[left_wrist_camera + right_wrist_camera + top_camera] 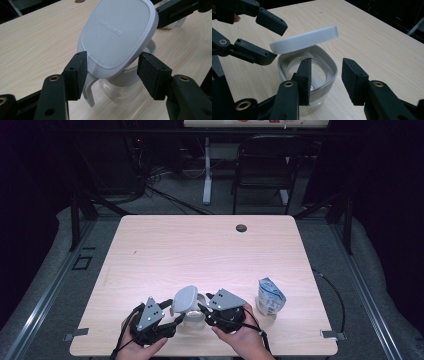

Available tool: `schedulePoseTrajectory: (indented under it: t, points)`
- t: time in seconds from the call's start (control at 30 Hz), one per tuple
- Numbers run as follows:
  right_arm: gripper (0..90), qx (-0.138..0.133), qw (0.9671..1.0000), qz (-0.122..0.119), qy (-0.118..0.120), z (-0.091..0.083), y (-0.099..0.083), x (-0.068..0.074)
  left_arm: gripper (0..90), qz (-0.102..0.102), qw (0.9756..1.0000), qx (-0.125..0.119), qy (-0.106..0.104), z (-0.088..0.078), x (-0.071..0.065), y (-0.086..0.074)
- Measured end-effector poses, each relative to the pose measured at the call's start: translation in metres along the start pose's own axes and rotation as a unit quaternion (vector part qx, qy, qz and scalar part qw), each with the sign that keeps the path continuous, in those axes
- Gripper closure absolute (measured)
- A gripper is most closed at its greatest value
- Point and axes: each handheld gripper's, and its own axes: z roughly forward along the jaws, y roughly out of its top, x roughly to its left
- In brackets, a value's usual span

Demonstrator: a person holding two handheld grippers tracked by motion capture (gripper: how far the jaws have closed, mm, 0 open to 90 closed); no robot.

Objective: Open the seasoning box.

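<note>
On the bench point(165, 250), near its front edge, the left gripper point(176, 316) has its fingers point(75, 75) apart around the raised white lid point(186, 298), one pad touching its rim, the other just clear. Below sits the clear container point(308, 75). The right gripper point(204, 312) straddles its wall, fingers point(305, 77) apart. A blue-and-white pouch point(270, 296) stands farther right.
</note>
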Motion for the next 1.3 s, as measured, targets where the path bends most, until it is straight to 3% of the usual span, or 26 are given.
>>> schedulePoseTrajectory:
  t: [0.57, 1.3]
  points:
    - [58.0, 0.014, 0.9998, 0.009, 0.009, 0.017, -0.012, 0.007, 42.5, -0.011, 0.9999, -0.011, 0.006, -0.007, 0.005, 0.0]
    - [57.8, 0.011, 0.9998, 0.015, 0.007, 0.016, -0.014, 0.004, 44.4, -0.028, 0.9992, -0.021, 0.02, -0.018, 0.016, -0.006]
